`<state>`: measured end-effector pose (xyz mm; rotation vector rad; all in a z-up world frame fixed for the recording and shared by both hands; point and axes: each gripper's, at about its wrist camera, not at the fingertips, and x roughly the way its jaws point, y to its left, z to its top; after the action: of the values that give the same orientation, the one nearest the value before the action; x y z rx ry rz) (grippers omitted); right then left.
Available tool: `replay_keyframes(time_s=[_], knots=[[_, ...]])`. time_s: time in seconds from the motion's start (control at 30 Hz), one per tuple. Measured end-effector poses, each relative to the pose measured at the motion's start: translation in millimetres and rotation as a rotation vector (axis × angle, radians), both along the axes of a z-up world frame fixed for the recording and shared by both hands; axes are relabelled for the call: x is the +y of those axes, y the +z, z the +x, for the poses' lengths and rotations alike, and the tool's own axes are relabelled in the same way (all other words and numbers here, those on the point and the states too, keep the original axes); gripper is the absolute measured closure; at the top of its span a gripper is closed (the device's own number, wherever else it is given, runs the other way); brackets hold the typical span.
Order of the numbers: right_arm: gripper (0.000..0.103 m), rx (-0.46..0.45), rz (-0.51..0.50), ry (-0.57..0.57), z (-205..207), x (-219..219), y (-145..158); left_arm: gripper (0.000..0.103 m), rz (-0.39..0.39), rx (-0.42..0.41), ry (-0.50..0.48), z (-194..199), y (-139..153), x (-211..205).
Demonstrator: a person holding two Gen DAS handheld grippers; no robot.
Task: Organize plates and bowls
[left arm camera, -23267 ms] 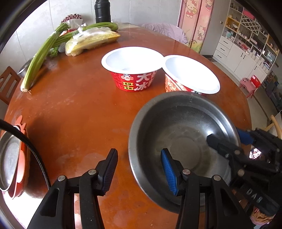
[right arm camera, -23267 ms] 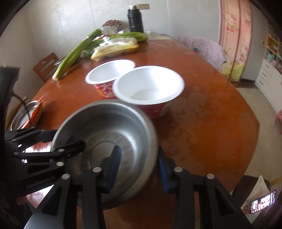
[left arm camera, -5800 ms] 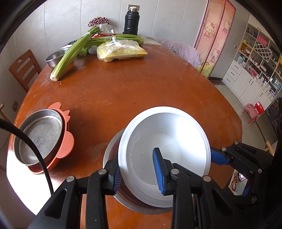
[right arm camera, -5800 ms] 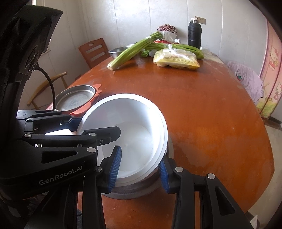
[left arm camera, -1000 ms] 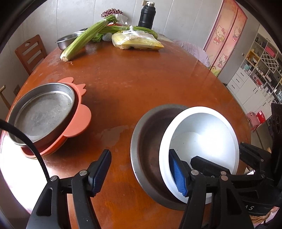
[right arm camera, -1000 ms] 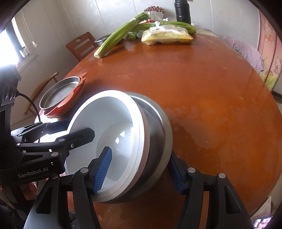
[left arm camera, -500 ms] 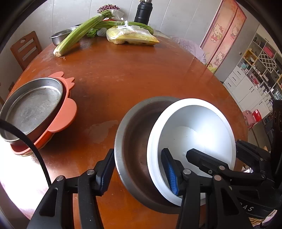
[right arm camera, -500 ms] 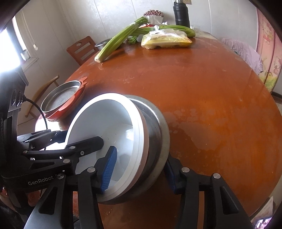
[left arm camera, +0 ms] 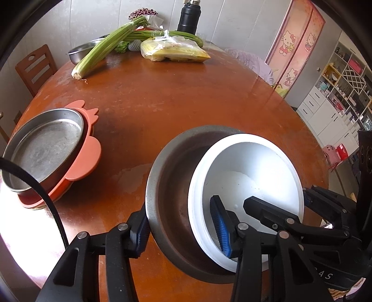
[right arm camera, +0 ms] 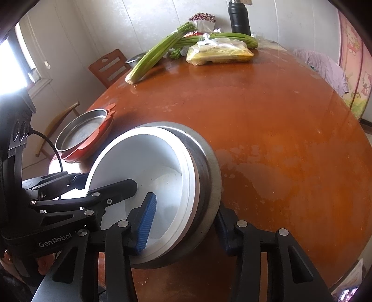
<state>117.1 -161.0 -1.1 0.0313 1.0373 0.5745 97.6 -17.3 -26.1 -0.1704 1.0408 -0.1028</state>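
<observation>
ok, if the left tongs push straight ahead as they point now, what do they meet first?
Nothing to cross: the left tongs already straddle the steel bowl's near rim, one finger inside the white bowl; pushing would probably press into both.

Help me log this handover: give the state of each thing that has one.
steel bowl: tilted, white bowls nested inside.
white bowls: stacked, empty.
left gripper: spans the steel bowl's rim.
right gripper: spans both rims.
steel plate: empty, on orange plate.
flask: upright, capped.
</observation>
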Motion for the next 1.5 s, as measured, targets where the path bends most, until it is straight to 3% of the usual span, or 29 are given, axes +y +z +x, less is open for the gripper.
replay_keyframes(time_s=[0.63, 1.5], knots=[[0.053, -0.066, 0.026, 0.046, 2.2, 33.7, 37.5, 0.056, 0.019, -0.077, 0.041, -7.9, 43.2, 33.5], [0.053, -0.164, 0.042, 0.162, 27.3, 153.0, 88.9, 0.055, 0.048, -0.175, 0.158, -0.4, 96.2, 146.9]])
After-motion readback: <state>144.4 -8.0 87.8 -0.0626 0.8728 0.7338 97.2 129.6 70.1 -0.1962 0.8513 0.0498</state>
